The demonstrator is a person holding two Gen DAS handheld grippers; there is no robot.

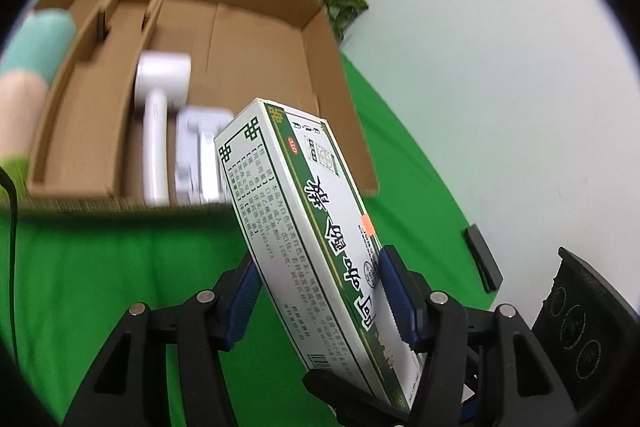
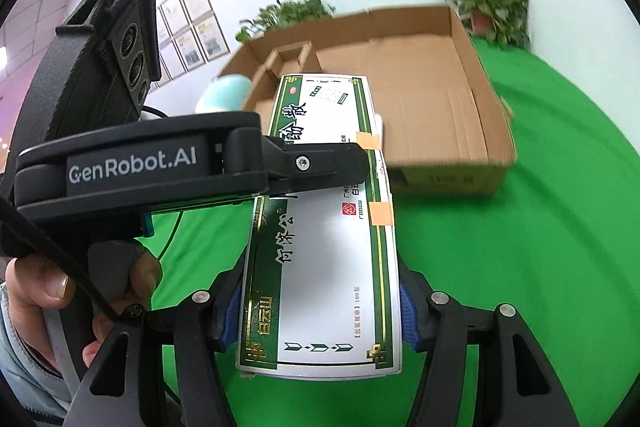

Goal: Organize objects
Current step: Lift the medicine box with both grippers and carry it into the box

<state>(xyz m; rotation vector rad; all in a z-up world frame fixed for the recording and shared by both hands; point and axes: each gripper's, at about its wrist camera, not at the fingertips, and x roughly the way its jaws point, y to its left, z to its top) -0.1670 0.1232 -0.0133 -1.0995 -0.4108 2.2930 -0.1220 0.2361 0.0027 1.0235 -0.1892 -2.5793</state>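
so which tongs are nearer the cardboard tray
Left. The left tongs clamp the medicine box farther along, toward the cardboard tray; the right tongs grip its near end, farther back.

"genrobot.ai" on the black plastic left gripper [image 2: 362, 163]; "otc" and "100" on the white-and-green cardboard medicine box [image 2: 324, 267]

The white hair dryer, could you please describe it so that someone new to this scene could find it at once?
Start at the open cardboard box on the green cloth. On its floor, beside the cardboard divider, lies the white hair dryer, handle towards the camera. Unlike the flat pale packet next to it, it has a round barrel on a long handle.
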